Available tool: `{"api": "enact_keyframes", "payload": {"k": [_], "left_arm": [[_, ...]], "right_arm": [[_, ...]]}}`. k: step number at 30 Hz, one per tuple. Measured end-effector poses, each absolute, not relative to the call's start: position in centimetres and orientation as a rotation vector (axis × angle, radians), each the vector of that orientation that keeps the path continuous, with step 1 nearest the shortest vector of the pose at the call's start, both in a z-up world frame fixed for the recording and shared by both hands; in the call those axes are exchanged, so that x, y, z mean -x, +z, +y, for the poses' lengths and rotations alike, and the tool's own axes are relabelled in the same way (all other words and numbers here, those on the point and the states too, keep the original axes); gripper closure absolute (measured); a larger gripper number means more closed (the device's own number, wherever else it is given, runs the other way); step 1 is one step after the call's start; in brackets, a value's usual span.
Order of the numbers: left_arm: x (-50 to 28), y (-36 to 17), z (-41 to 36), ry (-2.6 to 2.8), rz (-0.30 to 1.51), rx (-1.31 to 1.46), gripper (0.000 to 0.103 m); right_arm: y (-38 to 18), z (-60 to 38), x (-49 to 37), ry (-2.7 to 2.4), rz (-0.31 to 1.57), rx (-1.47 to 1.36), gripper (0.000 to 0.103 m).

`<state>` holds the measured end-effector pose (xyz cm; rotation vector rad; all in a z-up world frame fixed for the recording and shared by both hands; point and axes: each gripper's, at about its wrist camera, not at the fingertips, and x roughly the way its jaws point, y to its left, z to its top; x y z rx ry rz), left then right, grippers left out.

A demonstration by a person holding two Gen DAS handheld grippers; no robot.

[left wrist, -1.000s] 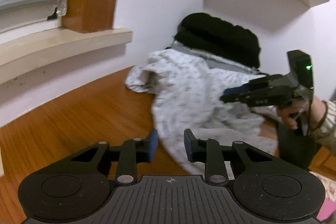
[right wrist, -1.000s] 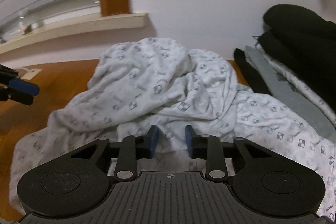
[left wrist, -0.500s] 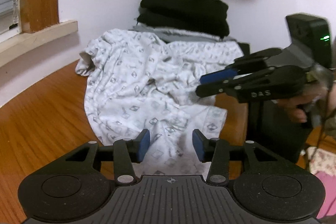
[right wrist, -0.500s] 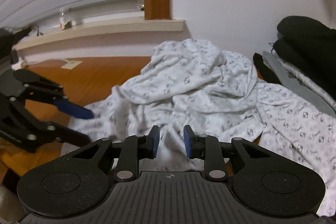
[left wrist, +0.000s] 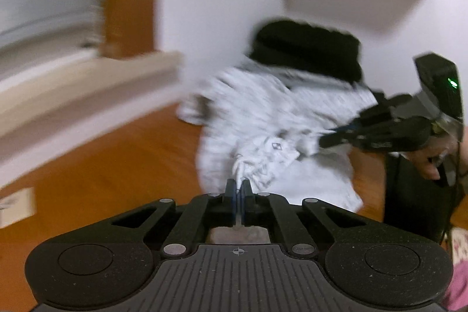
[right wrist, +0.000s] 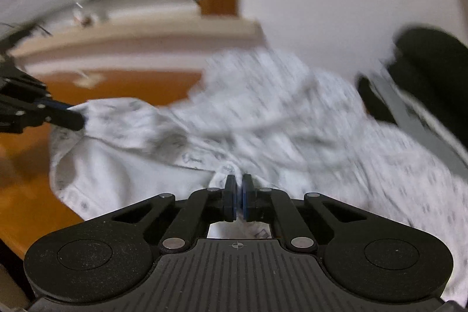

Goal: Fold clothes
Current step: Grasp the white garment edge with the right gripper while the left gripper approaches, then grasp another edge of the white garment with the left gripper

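Both the left gripper (left wrist: 239, 192) and right gripper (right wrist: 239, 189) are clenching bunched edges of the patterned white shirt (right wrist: 263, 119); it's lying crumpled on the wooden table (left wrist: 117, 160), so the folding itself is looking mostly still ahead.

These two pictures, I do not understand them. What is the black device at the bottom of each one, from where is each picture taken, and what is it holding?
Each picture comes from a camera mounted on a hand-held gripper, looking forward along its two fingers. A person holds one gripper in each hand; there is no robot arm. One view shows the left gripper, the other the right gripper. Both are shut on the same white patterned garment, which lies crumpled on a wooden surface. Each gripper also appears in the other's view, at the edge. Behind lies a stack of dark folded clothes. Both pictures are blurred by motion.
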<state>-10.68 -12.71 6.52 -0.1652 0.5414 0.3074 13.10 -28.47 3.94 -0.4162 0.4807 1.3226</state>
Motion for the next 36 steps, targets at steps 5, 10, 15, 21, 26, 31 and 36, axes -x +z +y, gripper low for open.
{"api": "enact_keyframes", "payload": {"k": [5, 10, 15, 21, 26, 31, 36], "left_arm": [[18.4, 9.2, -7.4, 0.469, 0.447, 0.234, 0.101], [23.0, 10.4, -4.6, 0.592, 0.43, 0.233, 0.101], [23.7, 9.0, -3.7, 0.622, 0.474, 0.248, 0.1], [24.1, 7.2, -2.6, 0.639, 0.48, 0.286, 0.1], [24.6, 6.6, -1.7, 0.65, 0.473, 0.312, 0.097], [24.9, 6.3, -2.0, 0.645, 0.468, 0.316, 0.082], [23.7, 6.4, -3.4, 0.593, 0.49, 0.266, 0.07]], "right_arm": [[8.8, -26.4, -9.7, 1.465, 0.388, 0.351, 0.098], [12.1, -24.7, -7.0, 1.536, 0.296, 0.335, 0.098], [13.0, -23.4, -6.2, 1.516, 0.252, 0.353, 0.098], [12.9, -23.3, -7.5, 1.438, 0.27, 0.365, 0.098], [12.3, -23.4, -8.5, 1.404, 0.289, 0.376, 0.098], [11.4, -23.0, -9.0, 1.377, 0.301, 0.388, 0.098], [11.3, -22.8, -9.5, 1.327, 0.294, 0.382, 0.098]]}}
